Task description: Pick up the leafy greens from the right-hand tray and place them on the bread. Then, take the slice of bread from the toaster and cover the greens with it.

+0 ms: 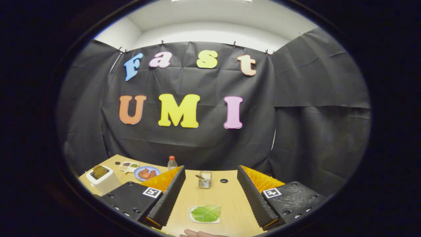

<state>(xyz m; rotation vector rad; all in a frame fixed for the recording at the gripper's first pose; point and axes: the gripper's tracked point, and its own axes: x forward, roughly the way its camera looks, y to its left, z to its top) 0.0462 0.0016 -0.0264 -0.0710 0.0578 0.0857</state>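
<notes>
My gripper (210,197) hung released, its two fingers spread wide at the bottom of the frame and clasping nothing, one pad (169,194) at lower left and the other at lower right. Between them, low in the centre, lay the leafy greens (206,213) on their small white tray (191,218), flat and untouched, so I judged the pick was not yet begun. A fingertip of a person's hand (197,233) showed at the very bottom, just below the tray, and I thought that the chief risk: coming down on the leaf could pinch it if it remained there. The leaf also looked thin and limp, so the pads might close on the tray rim instead, or drag the tray along the wooden table (227,194). Beyond the fingers, mid-frame, stood a small wire basket (205,179), near a dark hole in the tabletop. At lower left stood the white toaster (102,179) with a slice of bread (100,171) standing up out of it, then a small divided dish (128,166), a blue plate (146,172) of reddish food and a bottle (172,162). I could not pick out the bread meant to receive the greens.
</notes>
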